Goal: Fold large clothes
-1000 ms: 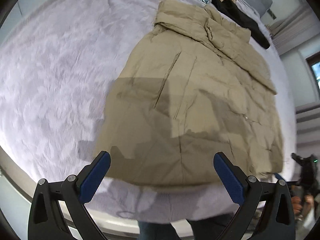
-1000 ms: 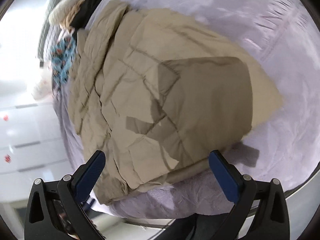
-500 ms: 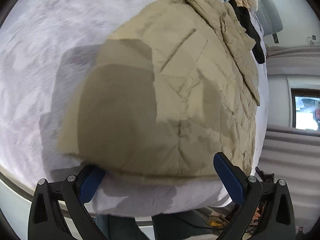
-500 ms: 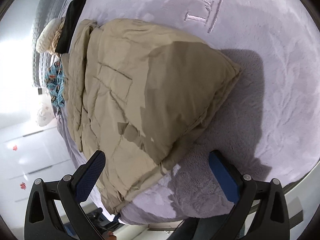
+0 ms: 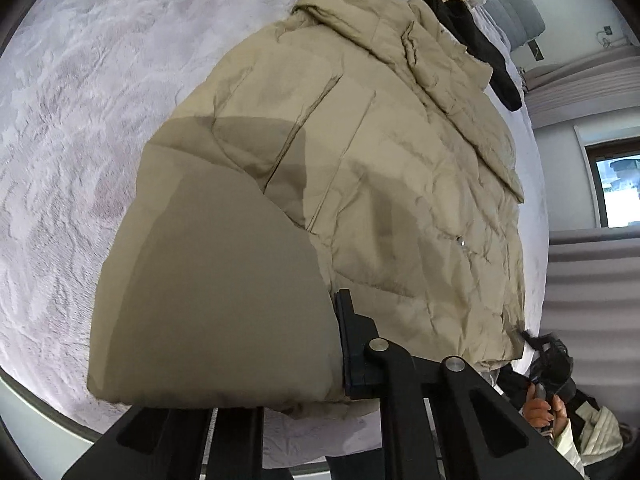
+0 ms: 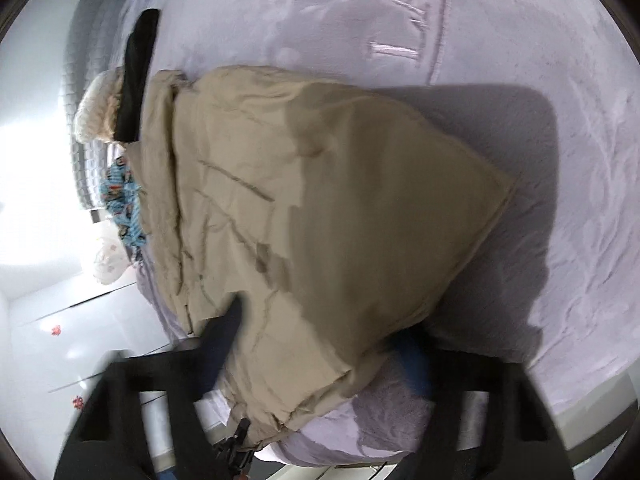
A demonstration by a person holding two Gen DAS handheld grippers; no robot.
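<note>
Both grippers, open over the hem a second ago, now close their jaws on the near corners of the khaki coat (image 5: 360, 184) lying on the bed (image 5: 80, 120), left gripper (image 5: 280, 344) and right gripper (image 6: 320, 344); the hem-to-collar fold begins, calling for an even lift toward the far collar.

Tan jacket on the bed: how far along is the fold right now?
Done: the tan jacket lies spread on the lilac bedspread, collar end toward the headboard. In hand: both grippers grip its near hem, the left gripper at one corner, the right gripper at the other, blurred. Left: carrying the hem up toward the collar; no finished crease shows.
</note>
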